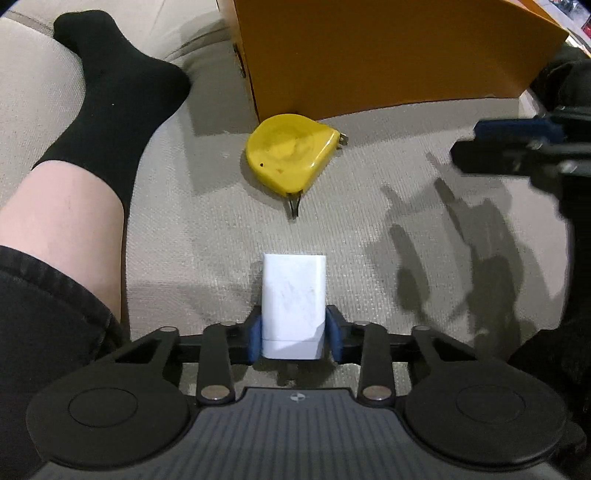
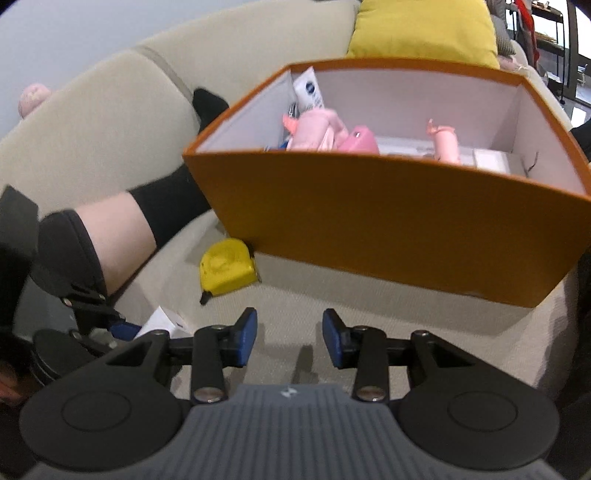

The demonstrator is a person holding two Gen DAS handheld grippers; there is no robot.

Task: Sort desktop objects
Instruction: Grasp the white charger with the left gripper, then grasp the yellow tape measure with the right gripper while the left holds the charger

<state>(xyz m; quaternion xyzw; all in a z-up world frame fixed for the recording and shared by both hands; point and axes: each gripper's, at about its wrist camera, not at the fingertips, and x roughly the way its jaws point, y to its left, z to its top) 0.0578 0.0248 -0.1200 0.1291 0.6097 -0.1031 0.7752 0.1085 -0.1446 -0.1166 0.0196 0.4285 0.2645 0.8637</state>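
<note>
A white rectangular block (image 1: 293, 295) lies on the beige sofa seat (image 1: 207, 229), and the blue pads of my left gripper (image 1: 294, 332) sit flush against its two long sides, so it is shut on the block. Beyond it a yellow tape measure (image 1: 291, 155) rests against the orange box (image 1: 388, 55). My right gripper (image 2: 290, 338) hovers open over bare cushion, nothing between its pads; it shows blurred at the right edge of the left wrist view (image 1: 491, 142). The right wrist view also shows the tape measure (image 2: 227, 267), the block (image 2: 162, 319) and the box (image 2: 369, 221).
A person's bare leg in a black sock (image 1: 110, 92) stretches along the left side of the seat. The open box holds pink plush toys (image 2: 317, 133), a white tube (image 2: 310, 92) and other small items. A yellow cushion (image 2: 424, 29) sits behind it.
</note>
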